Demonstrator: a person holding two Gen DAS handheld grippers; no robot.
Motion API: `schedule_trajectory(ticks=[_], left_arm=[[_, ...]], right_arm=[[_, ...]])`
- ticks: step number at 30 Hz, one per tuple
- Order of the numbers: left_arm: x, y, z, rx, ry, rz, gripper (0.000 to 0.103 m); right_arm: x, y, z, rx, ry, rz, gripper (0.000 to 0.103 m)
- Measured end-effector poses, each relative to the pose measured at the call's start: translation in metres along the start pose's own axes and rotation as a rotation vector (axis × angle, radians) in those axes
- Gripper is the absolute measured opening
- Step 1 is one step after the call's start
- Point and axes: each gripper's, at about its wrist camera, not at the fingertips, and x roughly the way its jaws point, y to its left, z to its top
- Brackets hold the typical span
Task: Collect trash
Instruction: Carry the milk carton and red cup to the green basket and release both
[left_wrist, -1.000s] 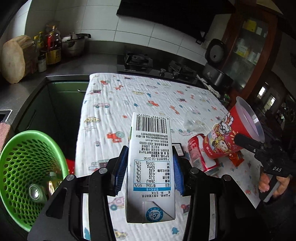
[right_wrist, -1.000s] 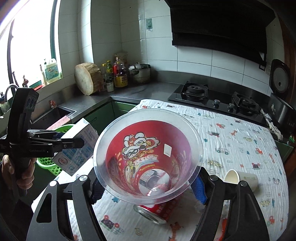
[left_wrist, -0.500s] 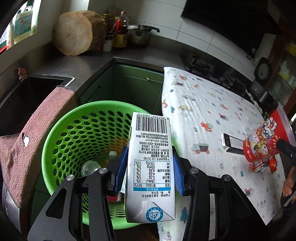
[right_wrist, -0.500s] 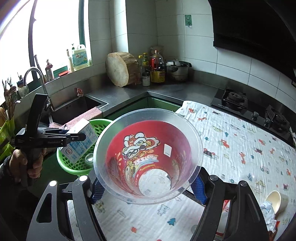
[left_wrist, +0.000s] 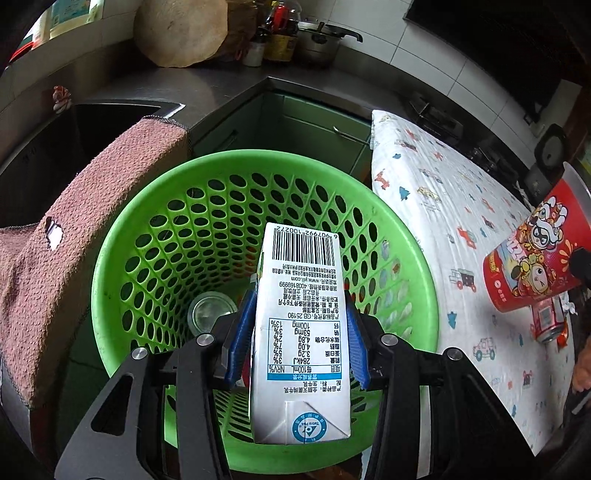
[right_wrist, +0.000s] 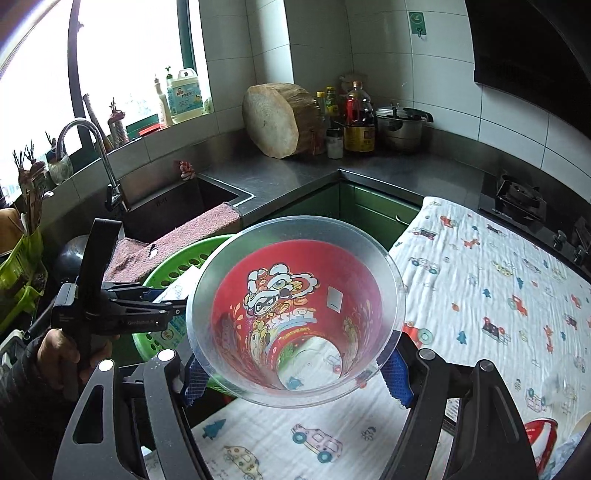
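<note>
You held the white rectangular milk carton (left_wrist: 301, 332), pinched in your left tool (left_wrist: 299, 334), above the green perforated plastic basket (left_wrist: 177, 221) for dropping; at three o'clock your right tool (right_wrist: 295, 373) gripped the red cartoon-printed plastic cup (right_wrist: 295, 314).

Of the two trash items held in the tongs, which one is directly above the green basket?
The white milk carton; the red cup is above the patterned tablecloth.

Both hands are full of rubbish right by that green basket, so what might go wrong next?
1. The red cup is over the tablecloth, beside the green basket; dropped now, it likely misses.
2. The milk carton in the left hand-held gripper could land on the glass jar already inside.
</note>
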Motion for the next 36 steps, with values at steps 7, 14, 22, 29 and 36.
schedule_trajectory(ticks=[7, 14, 22, 29, 36], left_arm=[[-0.003, 0.010, -0.006, -0.021, -0.008, -0.007, 0.060], [-0.016, 0.016, -0.011, -0.026, -0.029, 0.000, 0.060], [-0.033, 0.031, -0.015, -0.055, -0.058, 0.022, 0.061], [-0.040, 0.045, -0.019, -0.085, -0.066, 0.029, 0.061], [-0.041, 0.044, -0.021, -0.088, -0.065, 0.026, 0.061]], right_arm=[[0.024, 0.009, 0.010, 0.005, 0.019, 0.032, 0.073], [0.049, 0.025, 0.018, -0.002, 0.038, 0.063, 0.073], [0.086, 0.040, 0.017, 0.000, 0.091, 0.085, 0.073], [0.109, 0.050, 0.008, 0.006, 0.144, 0.111, 0.083], [0.098, 0.051, 0.003, -0.001, 0.132, 0.112, 0.087]])
